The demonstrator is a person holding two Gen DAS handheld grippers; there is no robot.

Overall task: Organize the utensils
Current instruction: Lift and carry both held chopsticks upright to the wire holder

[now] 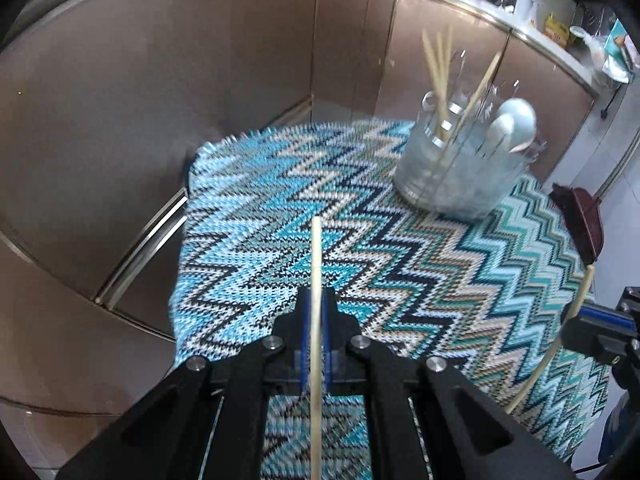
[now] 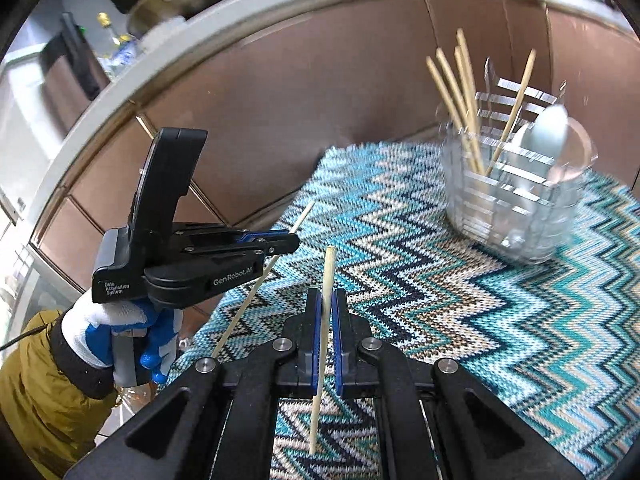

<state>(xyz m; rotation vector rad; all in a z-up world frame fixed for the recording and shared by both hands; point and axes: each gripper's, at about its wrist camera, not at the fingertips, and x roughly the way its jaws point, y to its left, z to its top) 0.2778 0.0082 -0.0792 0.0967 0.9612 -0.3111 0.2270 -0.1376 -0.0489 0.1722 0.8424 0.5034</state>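
My left gripper is shut on a wooden chopstick that points forward over the zigzag cloth. My right gripper is shut on a second chopstick. In the right wrist view the left gripper shows at the left, held by a gloved hand, with its chopstick slanting down. In the left wrist view the right gripper and its chopstick show at the right edge. A clear utensil holder stands at the far right of the cloth, holding several chopsticks and a pale spoon.
The blue zigzag cloth covers the table. Brown cabinet fronts stand close behind it. A dark red object sits off the cloth's right edge. A counter with kitchen clutter runs above the cabinets.
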